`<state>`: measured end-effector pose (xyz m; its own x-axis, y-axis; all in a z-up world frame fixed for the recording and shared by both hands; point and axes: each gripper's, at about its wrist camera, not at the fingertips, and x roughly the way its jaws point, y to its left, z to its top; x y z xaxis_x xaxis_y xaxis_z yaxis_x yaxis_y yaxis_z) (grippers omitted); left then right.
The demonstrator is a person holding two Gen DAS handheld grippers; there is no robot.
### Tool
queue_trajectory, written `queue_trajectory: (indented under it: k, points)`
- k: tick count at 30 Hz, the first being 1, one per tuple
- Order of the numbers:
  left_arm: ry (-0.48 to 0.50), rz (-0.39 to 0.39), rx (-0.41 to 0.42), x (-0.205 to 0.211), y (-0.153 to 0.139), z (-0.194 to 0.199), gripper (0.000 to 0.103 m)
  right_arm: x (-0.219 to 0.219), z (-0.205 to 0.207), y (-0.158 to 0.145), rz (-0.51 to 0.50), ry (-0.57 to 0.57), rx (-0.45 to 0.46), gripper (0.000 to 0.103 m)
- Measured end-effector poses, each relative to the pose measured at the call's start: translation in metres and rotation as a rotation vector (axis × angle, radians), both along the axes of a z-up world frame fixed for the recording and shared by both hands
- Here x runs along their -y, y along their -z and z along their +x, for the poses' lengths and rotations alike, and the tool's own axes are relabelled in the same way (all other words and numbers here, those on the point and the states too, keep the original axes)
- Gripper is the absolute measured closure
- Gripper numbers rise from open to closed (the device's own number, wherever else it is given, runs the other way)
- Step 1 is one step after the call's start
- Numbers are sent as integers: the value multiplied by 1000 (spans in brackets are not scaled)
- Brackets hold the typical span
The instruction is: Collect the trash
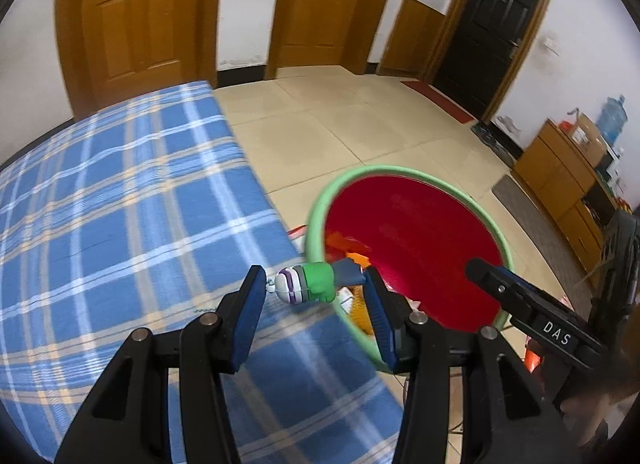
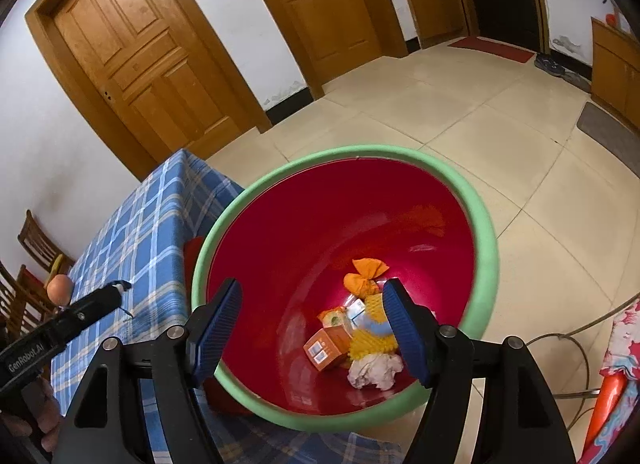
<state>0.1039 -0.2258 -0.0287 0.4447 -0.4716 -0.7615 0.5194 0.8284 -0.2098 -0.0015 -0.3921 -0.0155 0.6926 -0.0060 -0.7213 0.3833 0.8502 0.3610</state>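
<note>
My left gripper [image 1: 313,279] is shut on a small toy figure [image 1: 304,286], green with a purple-striped white end, held crosswise between the blue pads. It hangs over the corner of the blue plaid table [image 1: 120,204], right at the green rim of the red trash bin [image 1: 320,204]. My right gripper [image 2: 313,289] stands open and empty above the bin's rim [image 2: 489,232]. At the bin's bottom lie an orange wrapper [image 2: 366,274], an orange box [image 2: 326,348], a yellow spiky piece [image 2: 370,342] and crumpled white paper [image 2: 374,372]. One right finger [image 1: 494,282] shows in the left wrist view.
The bin stands on the tiled floor [image 2: 460,112] against the plaid table [image 2: 140,232]. An orange-brown ball [image 2: 60,290] lies on the table by wooden chairs [image 2: 36,244]. A cable [image 2: 576,334] and patterned cloth [image 2: 624,340] lie at the right. A low cabinet [image 1: 560,172] lines the far wall.
</note>
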Motion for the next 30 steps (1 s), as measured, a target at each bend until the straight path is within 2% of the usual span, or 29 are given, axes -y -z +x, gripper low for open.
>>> queue_trajectory:
  k: [14,17,19,21,30]
  points:
    - [127,37,-19,56,19,-10,53,29,-23,-4,-22,89,21,29]
    - [128,40,-16,59,19,-12,51,31,-24,-3,-22,95,21,29]
    - [118,37,-12,59,18,-11,43,32,-25,-3,-20,99,21,29]
    - [110,37,-2,58,16,-11,42,33,-26,-2,-17,100,21,29]
    - [50,22,9,33,6,-12,42,22,-28,-8,-32,78,26,29]
